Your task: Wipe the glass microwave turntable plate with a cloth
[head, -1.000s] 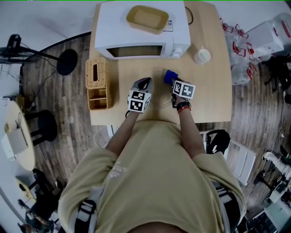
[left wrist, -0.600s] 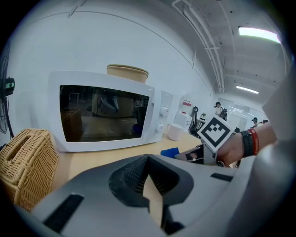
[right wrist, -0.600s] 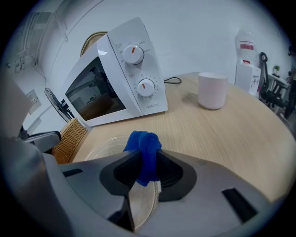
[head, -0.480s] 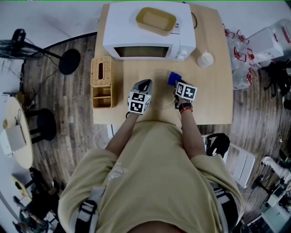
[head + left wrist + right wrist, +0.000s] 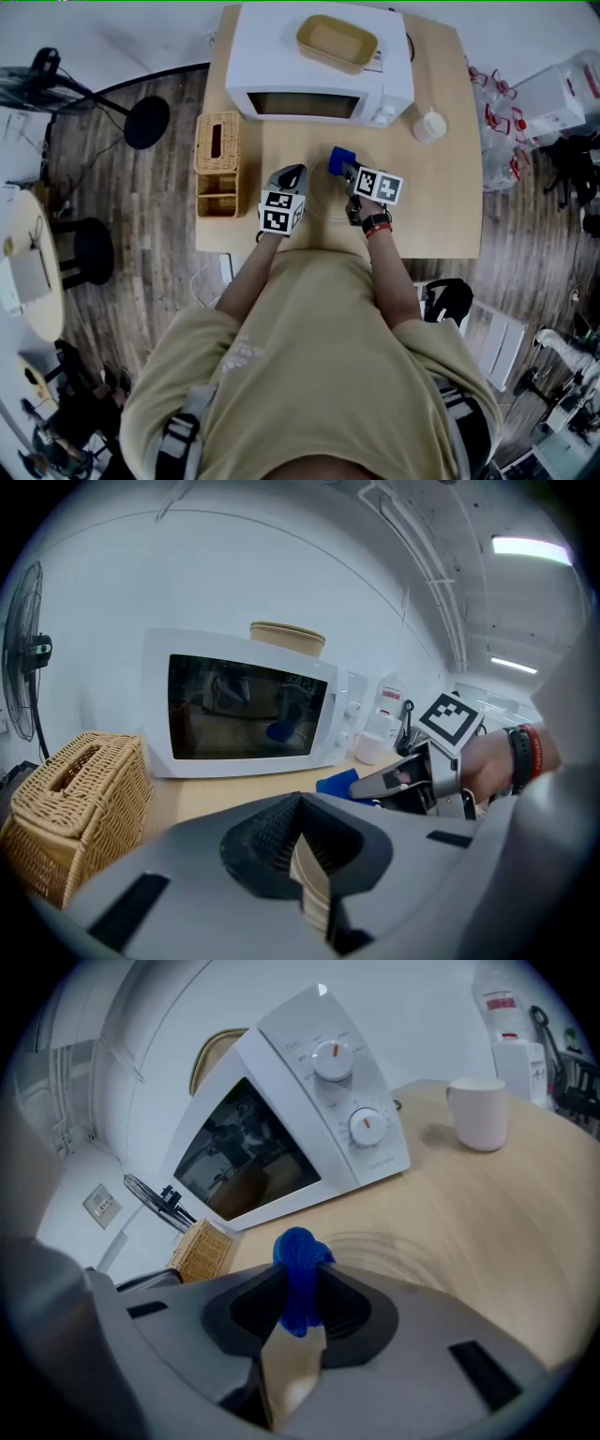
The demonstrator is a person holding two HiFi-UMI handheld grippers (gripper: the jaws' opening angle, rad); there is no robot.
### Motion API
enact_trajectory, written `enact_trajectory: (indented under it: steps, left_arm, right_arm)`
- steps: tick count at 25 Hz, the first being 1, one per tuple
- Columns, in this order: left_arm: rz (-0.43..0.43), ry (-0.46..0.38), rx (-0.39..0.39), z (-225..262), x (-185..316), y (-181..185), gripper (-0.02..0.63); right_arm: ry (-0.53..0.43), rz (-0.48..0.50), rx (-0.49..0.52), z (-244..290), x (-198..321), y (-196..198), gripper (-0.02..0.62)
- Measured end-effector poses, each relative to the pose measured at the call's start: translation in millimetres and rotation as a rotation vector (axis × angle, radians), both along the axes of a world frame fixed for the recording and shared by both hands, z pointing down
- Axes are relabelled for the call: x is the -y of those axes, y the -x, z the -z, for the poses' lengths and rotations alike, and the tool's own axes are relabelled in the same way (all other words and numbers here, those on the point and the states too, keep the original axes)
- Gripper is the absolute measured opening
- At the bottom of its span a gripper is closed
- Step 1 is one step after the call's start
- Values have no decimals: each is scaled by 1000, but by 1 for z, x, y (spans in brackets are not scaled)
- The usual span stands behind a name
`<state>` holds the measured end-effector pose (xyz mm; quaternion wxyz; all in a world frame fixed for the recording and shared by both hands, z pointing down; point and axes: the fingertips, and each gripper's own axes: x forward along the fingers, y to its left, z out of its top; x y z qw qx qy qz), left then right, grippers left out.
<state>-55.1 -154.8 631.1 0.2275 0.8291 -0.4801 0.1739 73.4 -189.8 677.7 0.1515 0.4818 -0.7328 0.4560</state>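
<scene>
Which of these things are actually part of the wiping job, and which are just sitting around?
In use:
- blue cloth, clamped in the right gripper
- glass plate

Just lying about:
- microwave
- yellow tray
- wicker box
- white mug

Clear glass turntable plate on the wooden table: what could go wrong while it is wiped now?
The clear glass turntable plate lies flat on the smooth wooden table; a wiping push might slide it toward the white mug. The blue cloth is only a small wad pinched in the right gripper, so its hard jaws might scrape the glass.
</scene>
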Motion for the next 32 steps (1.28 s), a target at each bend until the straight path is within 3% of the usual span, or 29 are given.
enact_trajectory:
  steps: [6,12,18,32]
  left_arm:
    - [31,4,8,-1,-4,19,15]
    - [66,13,18,-3,-7,41,15]
    - [76,33,25,-11,-11,50,15]
    - [38,46,28,-14,-11,27,15]
  right_arm:
    - [17,97,79,1,-8,60,109]
    - [52,168,66,-15,-13,96,109]
    - [32,243,-113,-34,-14,95,109]
    - [1,288,-180,-35,-14,84,112]
